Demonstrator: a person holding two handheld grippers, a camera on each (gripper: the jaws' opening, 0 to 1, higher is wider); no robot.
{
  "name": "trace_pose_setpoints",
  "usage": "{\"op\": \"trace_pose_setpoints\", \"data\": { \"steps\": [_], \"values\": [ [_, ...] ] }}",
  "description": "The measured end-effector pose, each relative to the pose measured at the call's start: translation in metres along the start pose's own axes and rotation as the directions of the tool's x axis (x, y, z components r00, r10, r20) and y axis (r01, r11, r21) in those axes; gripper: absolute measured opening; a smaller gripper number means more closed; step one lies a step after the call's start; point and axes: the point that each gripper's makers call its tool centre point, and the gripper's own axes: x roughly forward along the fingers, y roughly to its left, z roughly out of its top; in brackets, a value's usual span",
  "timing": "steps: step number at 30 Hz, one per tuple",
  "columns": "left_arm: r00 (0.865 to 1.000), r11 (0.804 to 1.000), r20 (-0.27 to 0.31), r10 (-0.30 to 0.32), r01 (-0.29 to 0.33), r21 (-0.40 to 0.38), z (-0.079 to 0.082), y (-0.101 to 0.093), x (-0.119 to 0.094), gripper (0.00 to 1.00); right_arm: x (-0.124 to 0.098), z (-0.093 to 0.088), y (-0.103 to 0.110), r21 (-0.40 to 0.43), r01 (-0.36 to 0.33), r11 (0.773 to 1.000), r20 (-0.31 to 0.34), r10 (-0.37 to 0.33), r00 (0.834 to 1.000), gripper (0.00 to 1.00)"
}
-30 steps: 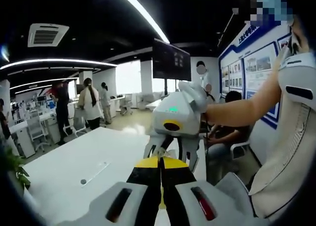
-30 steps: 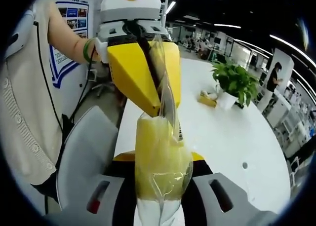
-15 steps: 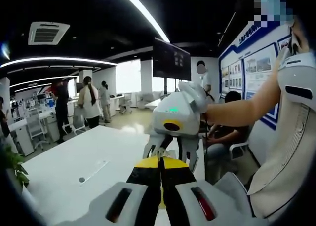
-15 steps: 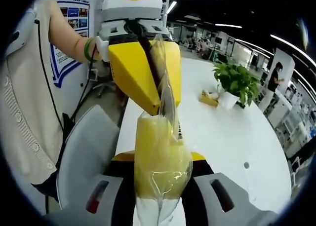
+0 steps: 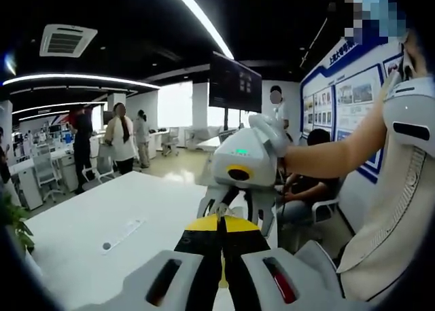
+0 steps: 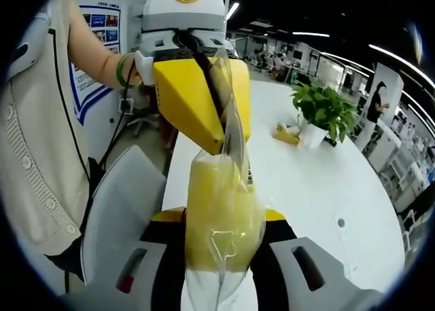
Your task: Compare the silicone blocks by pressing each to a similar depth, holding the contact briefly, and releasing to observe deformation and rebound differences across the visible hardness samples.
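White table [image 6: 299, 182] backs both claws pinching a bagged yellow block [image 6: 221, 216].

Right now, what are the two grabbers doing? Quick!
Left gripper: shut on the top of the clear plastic bag.
Right gripper: shut on the yellow block inside that bag.
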Motion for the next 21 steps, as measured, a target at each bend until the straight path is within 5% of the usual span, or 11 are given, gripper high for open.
{"op": "trace_pose_setpoints", "data": {
  "steps": [9,15,21],
  "values": [
    [1.0,0.999,0.014,-0.001,0.001,-0.036,0.002,-0.002,0.007,0.0,-0.016,-0.013,0.002,0.054,0.068,0.996,0.033,-0.069,0.997,0.38],
    [0.999,0.997,0.032,0.017,-0.014,-0.077,0.002,0.0,0.012,0.0,-0.033,-0.025,0.003,0.129,0.159,0.979,0.079,-0.17,0.982,0.54],
    [0.999,0.992,0.045,0.029,-0.024,-0.121,-0.002,0.002,0.019,0.0,-0.059,-0.033,0.002,0.211,0.268,0.94,0.164,-0.305,0.938,0.61]
  ]
}}
